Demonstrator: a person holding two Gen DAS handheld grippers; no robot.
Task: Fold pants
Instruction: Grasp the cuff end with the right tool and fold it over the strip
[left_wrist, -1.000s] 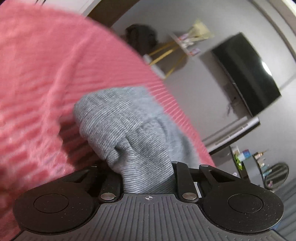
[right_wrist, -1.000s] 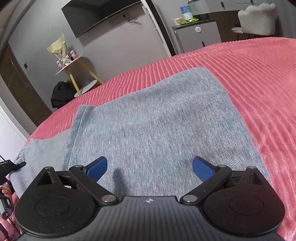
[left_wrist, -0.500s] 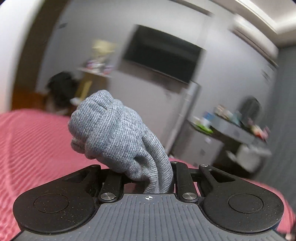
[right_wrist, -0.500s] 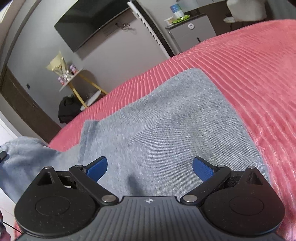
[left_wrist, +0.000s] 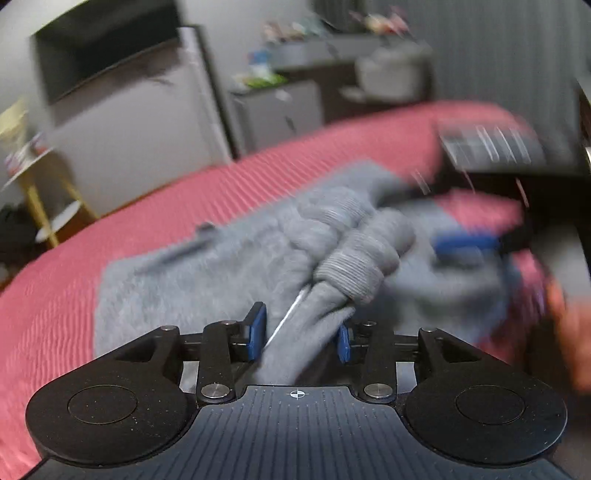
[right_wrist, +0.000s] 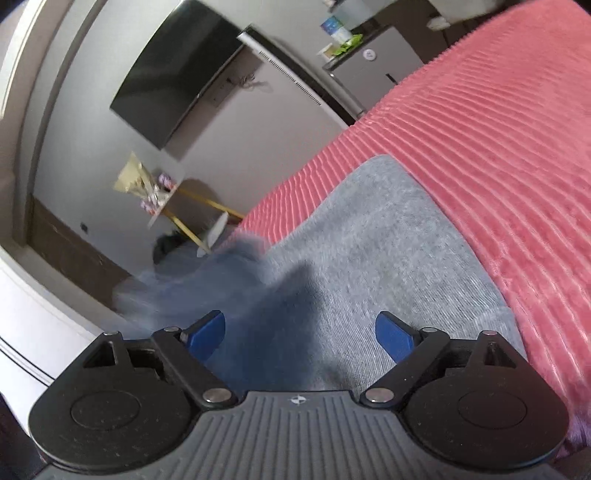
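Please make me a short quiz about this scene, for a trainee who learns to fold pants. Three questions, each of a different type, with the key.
1. Multiple choice: what is between the jaws of the left gripper? A) a towel B) part of the pants C) nothing
2. True or false: the bed cover under the pants is blue.
3. Fill in: the colour of the pants is ____.

Key
1. B. The jaws have just been opening, with the cloth between them.
2. False: it is pink.
3. grey

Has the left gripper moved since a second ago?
Yes. The left gripper has swung across the pink bedspread with the gray pants cuff, the wall TV sliding leftward in its view, and its jaws have just been opening around the fabric.
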